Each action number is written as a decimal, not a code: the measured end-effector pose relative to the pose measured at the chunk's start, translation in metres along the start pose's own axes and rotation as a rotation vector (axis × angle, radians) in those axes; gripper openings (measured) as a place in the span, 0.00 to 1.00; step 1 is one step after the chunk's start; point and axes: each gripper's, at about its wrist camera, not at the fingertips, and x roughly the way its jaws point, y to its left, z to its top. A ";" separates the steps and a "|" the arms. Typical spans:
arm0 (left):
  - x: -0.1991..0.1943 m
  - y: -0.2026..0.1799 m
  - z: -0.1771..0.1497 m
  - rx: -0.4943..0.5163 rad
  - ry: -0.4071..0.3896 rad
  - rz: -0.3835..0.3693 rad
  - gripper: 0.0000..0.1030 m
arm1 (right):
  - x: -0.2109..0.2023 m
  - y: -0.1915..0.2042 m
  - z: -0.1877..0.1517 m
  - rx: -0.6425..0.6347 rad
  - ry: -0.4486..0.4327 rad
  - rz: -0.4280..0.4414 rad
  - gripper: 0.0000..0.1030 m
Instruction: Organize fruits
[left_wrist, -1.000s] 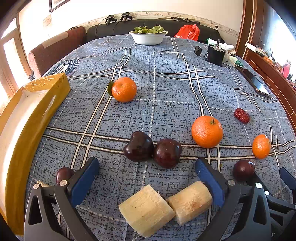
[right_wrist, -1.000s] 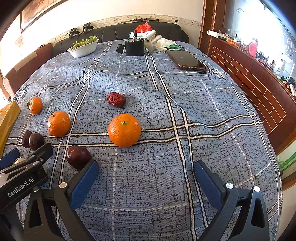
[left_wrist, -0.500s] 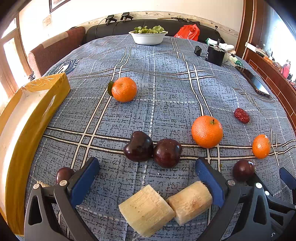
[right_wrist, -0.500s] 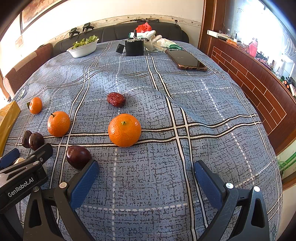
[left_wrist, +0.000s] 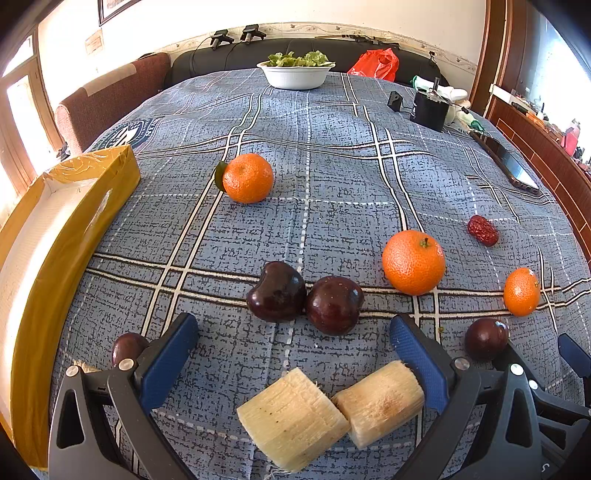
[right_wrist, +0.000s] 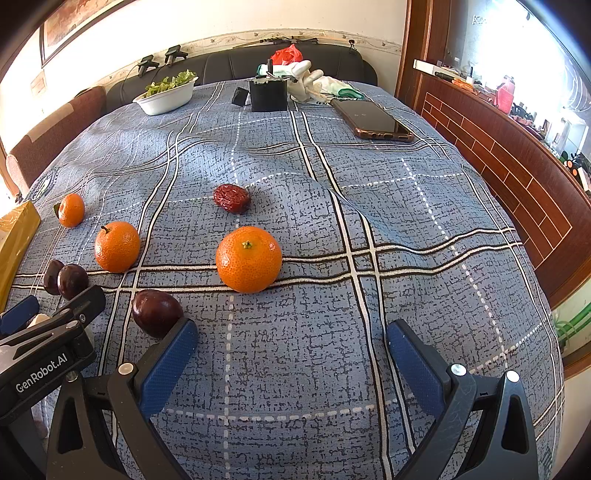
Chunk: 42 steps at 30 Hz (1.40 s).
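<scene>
No change over the last second: both tools hold position, nothing grabbed, so sorting hasn't started. Left tool (left_wrist: 293, 349) spread wide, empty, hovering over two pale cut sugarcane chunks (left_wrist: 325, 406) on the blue plaid-clothed table (left_wrist: 332, 177). Right tool (right_wrist: 291, 354) also spread, empty. Two dark purple plums (left_wrist: 304, 301) touch just ahead of the left tool; the round oranges (right_wrist: 248, 259) lie scattered. Yellow taped cardboard box (left_wrist: 74, 221) at left looks like the likely destination.
</scene>
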 end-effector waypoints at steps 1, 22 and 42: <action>0.000 0.000 0.000 0.000 0.000 0.000 1.00 | 0.000 0.000 0.000 0.000 0.000 0.000 1.00; -0.002 0.001 0.001 0.063 0.128 -0.047 0.99 | 0.001 -0.004 0.002 -0.029 0.037 0.033 1.00; -0.159 0.175 -0.034 -0.133 -0.195 -0.163 0.95 | -0.005 -0.001 0.001 -0.058 0.056 0.019 0.87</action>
